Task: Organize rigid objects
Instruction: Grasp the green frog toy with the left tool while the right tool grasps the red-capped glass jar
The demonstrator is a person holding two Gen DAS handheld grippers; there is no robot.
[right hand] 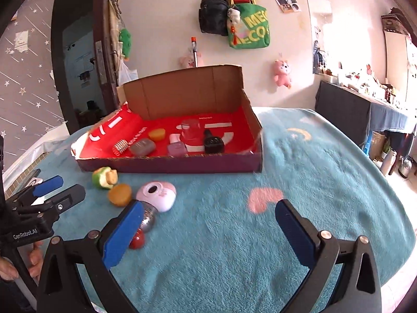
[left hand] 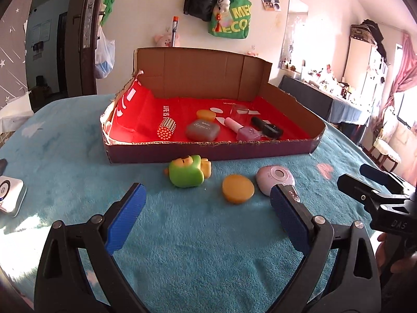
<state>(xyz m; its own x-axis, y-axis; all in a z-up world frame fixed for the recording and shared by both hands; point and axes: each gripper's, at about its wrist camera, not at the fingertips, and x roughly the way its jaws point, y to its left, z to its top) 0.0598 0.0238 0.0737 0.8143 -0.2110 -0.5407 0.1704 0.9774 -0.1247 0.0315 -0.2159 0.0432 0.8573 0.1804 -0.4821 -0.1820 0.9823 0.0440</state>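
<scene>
- Landmark: cardboard box (left hand: 208, 154), shallow, red-lined, sits on teal blanket (left hand: 182, 247); back flap upright.
- Left gripper (left hand: 208, 208): jaws wide apart, nothing between them, hovers over blanket in front of box.
- Right gripper (right hand: 208, 224): jaws wide apart, empty, in front of box toward its right end.
- Just in front of box's front wall: green toy (left hand: 186, 173), lying on its side.
- Right of it, a bit further from box: orange disc (left hand: 237, 188), flat on blanket.
- Beside disc, in front of box's middle: pink oval gadget (left hand: 273, 180), with a silver bit (right hand: 147, 220) and a red ball (right hand: 137, 240) further out from box, partly hidden by right gripper's left finger.
- Inside box, near front wall: studded cylinder (left hand: 166, 128), grey case (left hand: 202, 130), pink nail polish bottle (left hand: 245, 130), black oblong item (left hand: 267, 127).
- Inside box, further back: small orange piece (left hand: 206, 114), clear cup (left hand: 239, 112).
- Left of box, at blanket edge: silver device (left hand: 10, 195).
</scene>
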